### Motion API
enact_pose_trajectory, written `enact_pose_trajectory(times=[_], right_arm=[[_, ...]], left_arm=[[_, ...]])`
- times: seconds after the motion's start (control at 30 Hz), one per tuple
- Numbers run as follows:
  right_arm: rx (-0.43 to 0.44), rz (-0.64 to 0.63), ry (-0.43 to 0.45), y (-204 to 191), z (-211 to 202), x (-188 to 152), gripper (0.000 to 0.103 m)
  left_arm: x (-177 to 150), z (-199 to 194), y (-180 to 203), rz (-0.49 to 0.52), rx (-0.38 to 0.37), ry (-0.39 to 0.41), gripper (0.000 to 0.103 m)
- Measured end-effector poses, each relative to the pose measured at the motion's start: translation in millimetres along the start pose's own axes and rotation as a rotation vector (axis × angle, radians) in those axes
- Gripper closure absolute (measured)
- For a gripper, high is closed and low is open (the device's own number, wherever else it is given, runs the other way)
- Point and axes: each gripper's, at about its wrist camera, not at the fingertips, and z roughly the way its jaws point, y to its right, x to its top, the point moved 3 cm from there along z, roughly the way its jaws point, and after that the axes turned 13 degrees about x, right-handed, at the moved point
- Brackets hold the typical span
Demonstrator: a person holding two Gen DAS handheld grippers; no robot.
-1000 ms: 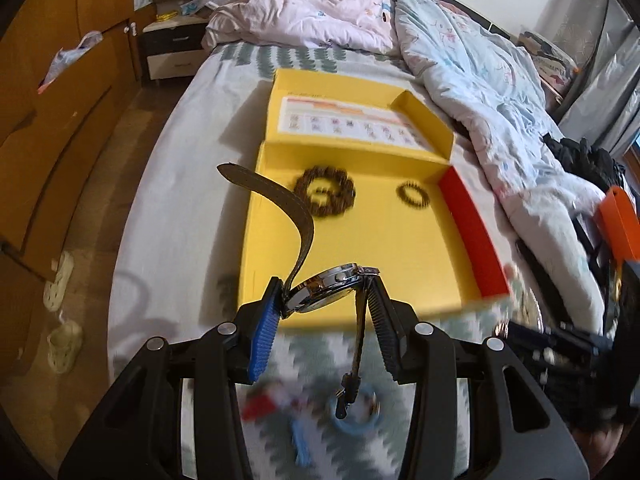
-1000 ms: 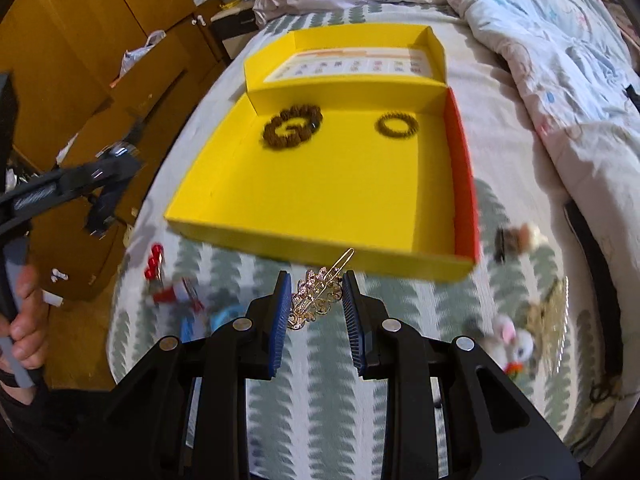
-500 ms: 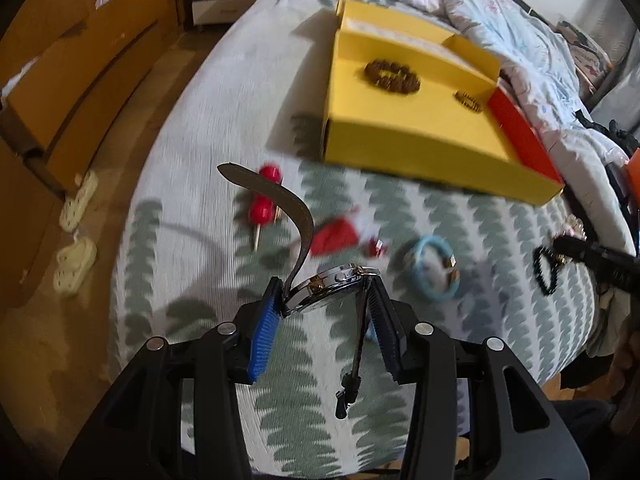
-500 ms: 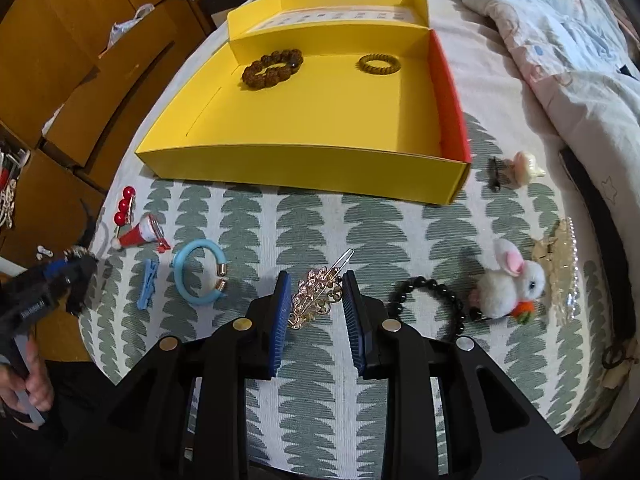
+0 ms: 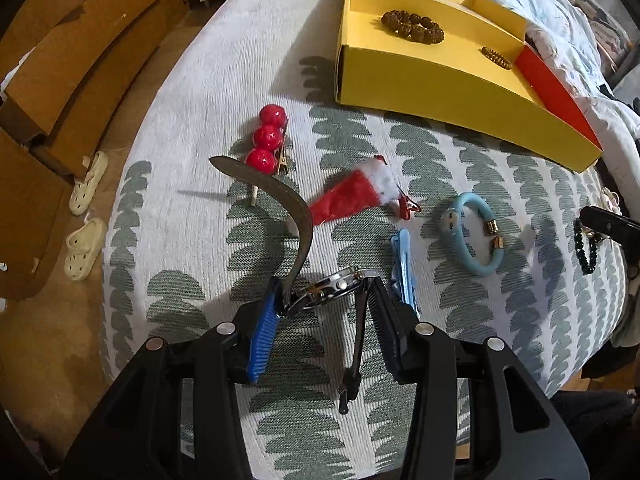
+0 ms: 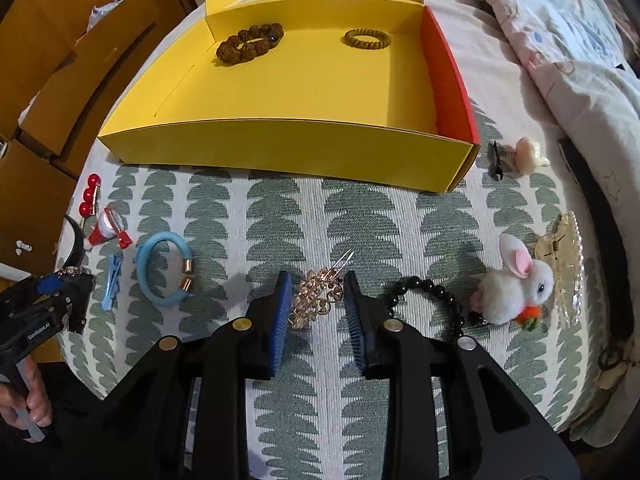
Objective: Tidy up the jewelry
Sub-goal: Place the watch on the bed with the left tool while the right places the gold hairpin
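Note:
My left gripper point(image 5: 326, 296) is shut on a silver wristwatch point(image 5: 334, 284), and its dark strap point(image 5: 280, 200) curls up to the left. It hangs low over the patterned bedspread, in front of the open yellow box point(image 5: 440, 88). My right gripper point(image 6: 317, 282) holds a gold filigree hair clip point(image 6: 318, 300) between its blue pads just above the bedspread. Its jaws are opening, with the pads still against the clip. The box point(image 6: 280, 148) holds a brown bead bracelet point(image 6: 250, 44) and a spiral hair tie point(image 6: 367, 38). The left gripper point(image 6: 64, 280) shows at the left edge of the right wrist view.
On the bedspread lie a red berry clip point(image 5: 266, 138), a Santa hat clip point(image 5: 352, 198), a blue clip point(image 5: 402, 268), a blue bangle point(image 6: 162, 276), a black bead bracelet point(image 6: 424, 292), a rabbit plush clip point(image 6: 516, 292) and a clear claw clip point(image 6: 564, 268). Wooden cabinets stand left.
Both grippers have pulled back from the yellow box and sunk toward the front of the bed. The watch and the gold clip stay between their pads.

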Motion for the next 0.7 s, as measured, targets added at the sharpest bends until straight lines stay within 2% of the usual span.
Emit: enact_pose_trajectory(times=[0.1, 0.17, 0.2, 0.37, 0.43, 0.53, 0.6, 0.7], right_arm=[[-0.004, 0.002, 0.002, 1, 0, 1, 0.073], [-0.005, 0.005, 0.009, 2, -2, 2, 0.073], [-0.004, 0.006, 0.014, 2, -3, 3, 0.073], [0.024, -0.003, 0.078, -4, -21, 12, 0.069], [0.041, -0.001, 0.098, -6, -28, 17, 0.055], [0.076, -0.001, 0.149, -11, -41, 28, 0.04], [0.096, -0.005, 0.178, -14, -49, 37, 0.036], [0.12, -0.015, 0.226, -15, -61, 52, 0.031]], left_arm=[[1, -5, -4, -0.014, 0.001, 0.012, 0.056], [4, -11, -6, -0.026, -0.007, 0.033, 0.048], [4, -15, -8, -0.034, -0.015, 0.045, 0.048], [14, -43, -7, -0.05, -0.055, 0.127, 0.043], [20, -55, -4, -0.046, -0.078, 0.162, 0.042], [35, -71, 11, -0.014, -0.118, 0.209, 0.038], [47, -81, 21, -0.004, -0.135, 0.229, 0.038], [68, -94, 36, 0.006, -0.143, 0.26, 0.03]])
